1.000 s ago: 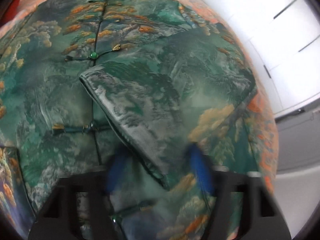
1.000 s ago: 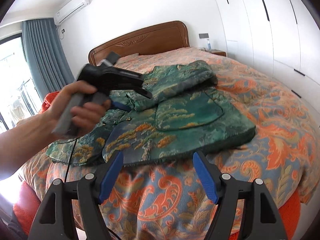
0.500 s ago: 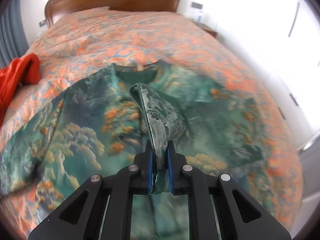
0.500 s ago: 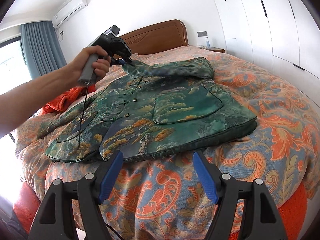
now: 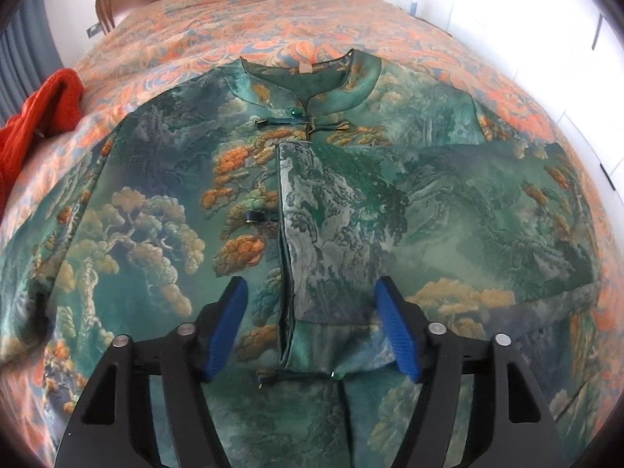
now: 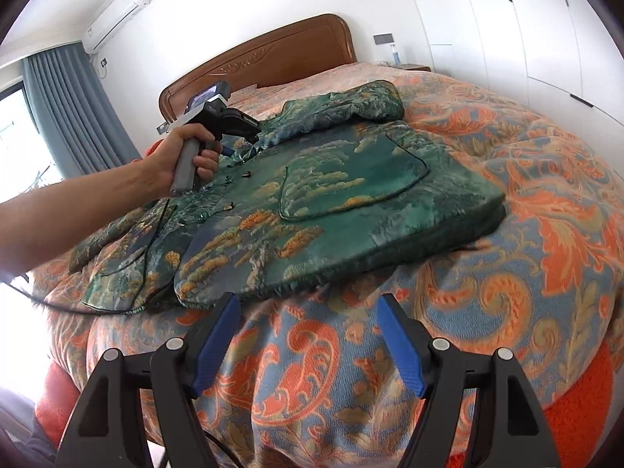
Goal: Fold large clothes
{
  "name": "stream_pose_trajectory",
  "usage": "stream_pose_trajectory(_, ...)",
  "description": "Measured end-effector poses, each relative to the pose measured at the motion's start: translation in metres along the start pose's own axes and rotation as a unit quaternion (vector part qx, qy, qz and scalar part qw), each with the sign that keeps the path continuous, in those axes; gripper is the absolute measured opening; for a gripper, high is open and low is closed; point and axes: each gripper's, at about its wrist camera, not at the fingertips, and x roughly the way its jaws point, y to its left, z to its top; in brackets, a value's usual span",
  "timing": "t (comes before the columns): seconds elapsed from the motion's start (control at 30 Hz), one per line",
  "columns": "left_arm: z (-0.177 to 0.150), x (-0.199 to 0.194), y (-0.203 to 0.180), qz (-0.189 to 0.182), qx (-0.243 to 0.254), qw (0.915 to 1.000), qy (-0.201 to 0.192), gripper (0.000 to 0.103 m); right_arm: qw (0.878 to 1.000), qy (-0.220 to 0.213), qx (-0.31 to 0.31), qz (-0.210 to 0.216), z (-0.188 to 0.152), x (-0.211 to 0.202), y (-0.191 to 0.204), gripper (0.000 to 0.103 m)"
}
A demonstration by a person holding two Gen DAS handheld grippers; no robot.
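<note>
Your left gripper (image 5: pixel 310 325) jaws just opened wide, sleeve (image 5: pixel 323 234) dropped on the jacket (image 5: pixel 148 210); smooth it before folding toward the bed's (image 5: pixel 273 19) middle.

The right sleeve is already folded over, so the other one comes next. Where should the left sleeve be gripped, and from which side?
By judgement, grip the left sleeve at its cuff end, coming from the jacket's outer left edge. It lies spread flat on the bed, so its edge is free to pinch. The left gripper, whose jaws have just been opening, stands open over the folded sleeve.
</note>
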Motion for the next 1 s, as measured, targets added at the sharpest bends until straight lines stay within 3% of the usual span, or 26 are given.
stream_pose_trajectory(0.1,-0.010,-0.013,0.006,-0.015,0.003,0.9999,-0.001,0.072,1.000,-0.005,-0.010,0.020,0.035,0.001,-0.005,0.074)
stream_pose_trajectory(0.27,-0.044,-0.060,0.020,-0.031,0.028,0.9989,-0.023,0.076,0.999,0.003,-0.022,0.023,0.147,0.028,-0.025,0.074)
stream_pose_trajectory(0.37,-0.085,-0.104,0.031,-0.044,0.040,0.9975,-0.038,0.081,0.998,0.051,-0.042,0.020,0.216,0.083,-0.031,0.074)
stream_pose_trajectory(0.47,-0.125,-0.133,0.043,-0.067,0.034,0.9964,-0.037,0.084,0.999,0.041,-0.024,0.009,0.271,0.151,-0.045,0.074)
stream_pose_trajectory(0.57,-0.156,-0.148,0.058,-0.081,0.014,0.9963,-0.026,0.084,0.998,0.056,-0.030,-0.016,0.293,0.223,-0.057,0.074)
stream_pose_trajectory(0.7,-0.194,-0.157,0.079,-0.078,-0.018,0.9967,-0.013,0.084,0.989,0.121,-0.054,-0.058,0.275,0.296,-0.072,0.074)
stream_pose_trajectory(0.83,-0.221,-0.156,0.095,-0.067,-0.043,0.9968,0.000,0.084,0.981,0.155,-0.091,-0.078,0.259,0.314,-0.067,0.075)
stream_pose_trajectory(0.93,-0.230,-0.157,0.102,-0.083,-0.065,0.9944,0.005,0.084,0.975,0.181,-0.100,-0.078,0.272,0.314,-0.062,0.075)
stream_pose_trajectory(1.0,-0.232,-0.161,0.103,-0.087,-0.066,0.9940,-0.002,0.084,0.978,0.167,-0.103,-0.071,0.294,0.307,-0.058,0.075)
